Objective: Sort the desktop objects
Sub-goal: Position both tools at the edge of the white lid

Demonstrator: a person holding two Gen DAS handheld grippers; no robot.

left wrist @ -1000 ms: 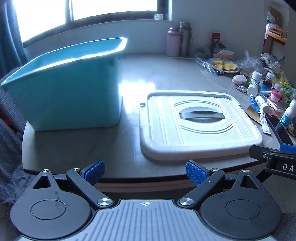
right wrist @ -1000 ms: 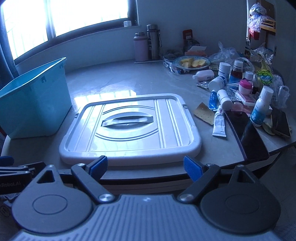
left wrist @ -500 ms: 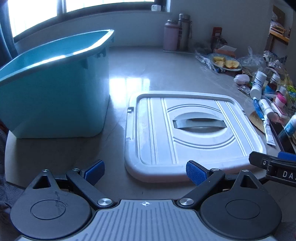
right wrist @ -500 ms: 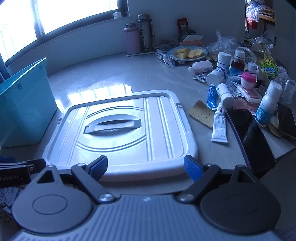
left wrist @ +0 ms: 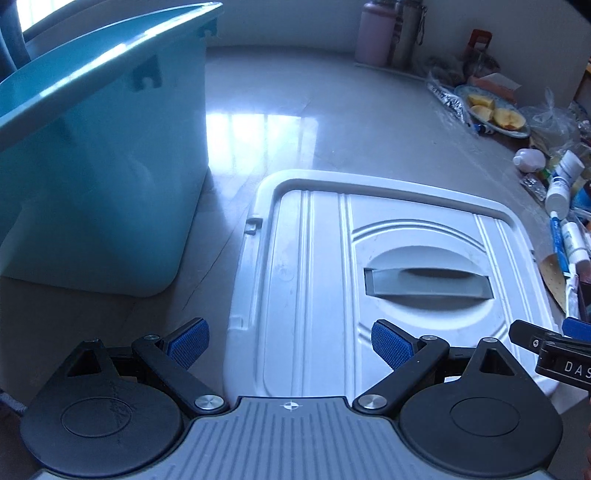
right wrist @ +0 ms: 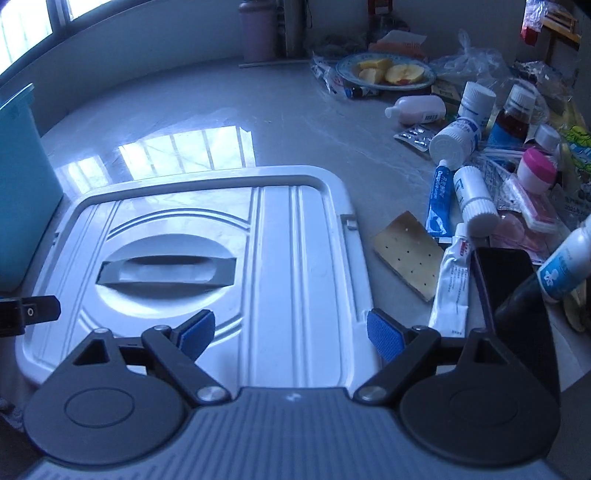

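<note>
A white bin lid [left wrist: 388, 258] with a grey recessed handle [left wrist: 428, 282] lies flat on the table; the right wrist view shows the lid [right wrist: 207, 266] too. A teal storage bin [left wrist: 92, 155] stands to its left. My left gripper [left wrist: 290, 343] hovers open over the lid's near left part, nothing between its pads. My right gripper [right wrist: 291, 334] hovers open over the lid's near right edge, also empty. Bottles, tubes and jars [right wrist: 476, 199] crowd the table to the right of the lid.
A tan plaster strip [right wrist: 406, 251], a white tube [right wrist: 452, 280] and a dark phone [right wrist: 513, 280] lie just right of the lid. A plate of cut fruit [right wrist: 386, 72] and flasks [left wrist: 391, 33] stand at the back. The teal bin's wall is close on the left.
Both grippers have moved forward and lower over the table, from before its near edge to above the white lid. Their jaws stayed equally wide. Nothing on the table moved.
</note>
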